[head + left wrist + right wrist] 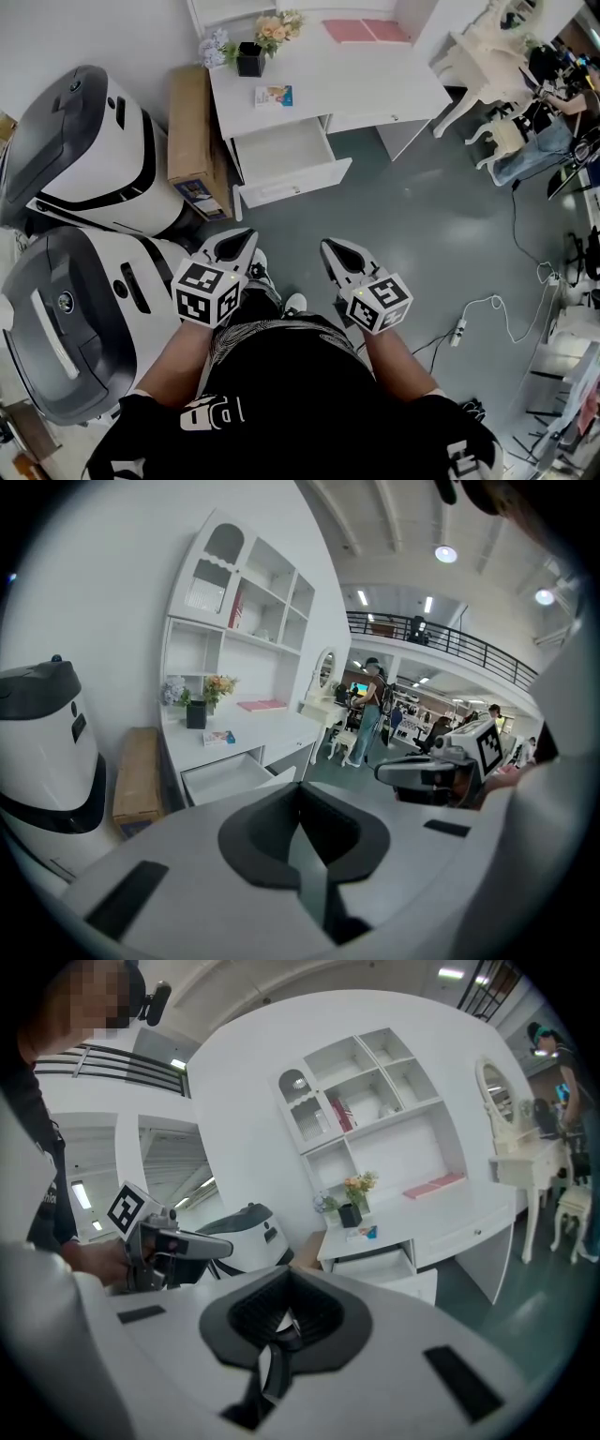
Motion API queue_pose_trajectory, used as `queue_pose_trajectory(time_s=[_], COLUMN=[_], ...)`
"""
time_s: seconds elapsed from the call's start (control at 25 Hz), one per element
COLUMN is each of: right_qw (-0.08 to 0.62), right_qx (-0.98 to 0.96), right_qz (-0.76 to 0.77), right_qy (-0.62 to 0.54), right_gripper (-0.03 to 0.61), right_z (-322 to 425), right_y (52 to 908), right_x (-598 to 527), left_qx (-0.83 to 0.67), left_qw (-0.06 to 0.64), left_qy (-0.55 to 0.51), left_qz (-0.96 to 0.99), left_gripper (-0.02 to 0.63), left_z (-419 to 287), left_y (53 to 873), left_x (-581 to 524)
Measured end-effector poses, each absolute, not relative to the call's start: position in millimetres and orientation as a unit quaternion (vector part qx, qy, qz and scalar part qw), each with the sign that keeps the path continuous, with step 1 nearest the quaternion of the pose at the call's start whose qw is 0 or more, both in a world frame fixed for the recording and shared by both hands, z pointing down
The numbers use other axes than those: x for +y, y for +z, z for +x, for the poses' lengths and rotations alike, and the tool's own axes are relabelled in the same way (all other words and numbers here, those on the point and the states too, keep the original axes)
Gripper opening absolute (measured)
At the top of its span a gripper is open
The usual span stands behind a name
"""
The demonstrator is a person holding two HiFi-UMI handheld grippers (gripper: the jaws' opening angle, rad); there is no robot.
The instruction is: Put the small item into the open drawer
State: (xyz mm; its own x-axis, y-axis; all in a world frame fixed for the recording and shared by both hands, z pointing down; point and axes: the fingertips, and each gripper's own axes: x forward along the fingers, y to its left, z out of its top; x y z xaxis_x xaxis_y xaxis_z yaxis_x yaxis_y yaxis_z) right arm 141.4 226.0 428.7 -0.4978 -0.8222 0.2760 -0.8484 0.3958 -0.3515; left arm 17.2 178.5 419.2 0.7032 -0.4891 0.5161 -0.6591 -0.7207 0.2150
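No brand or text is legible. The small item [274, 96] is flat and rectangular. Its printed face is white with a blue right end, and the print is too small to read. It lies on the white desk [375, 80], just behind the open drawer [292, 186] and near the black flower pot [249, 60]. The cardboard box [190, 122] beside the desk bears a blue label, unreadable. Left gripper [246, 236] and right gripper [330, 247]: jaws closed together, nothing between them, well apart from the desk.
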Motion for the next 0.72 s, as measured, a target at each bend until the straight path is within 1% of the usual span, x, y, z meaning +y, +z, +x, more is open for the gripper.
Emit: queue_pose_trajectory(time_s=[0.4, 0.72], right_qw=[0.049, 0.072], right_qx=[-0.821, -0.816], right_qz=[0.516, 0.517], right_qy=[0.239, 0.248], right_gripper=[0.009, 0.009], right_z=[156, 152], right_y=[444, 450], right_x=[184, 114], left_qx=[-0.3, -0.296], left_qw=[0.199, 0.189], left_qy=[0.22, 0.228], left_qz=[0.907, 0.908], left_gripper=[0.014, 0.014], left_z=[37, 39], left_y=[433, 438], left_x=[123, 51])
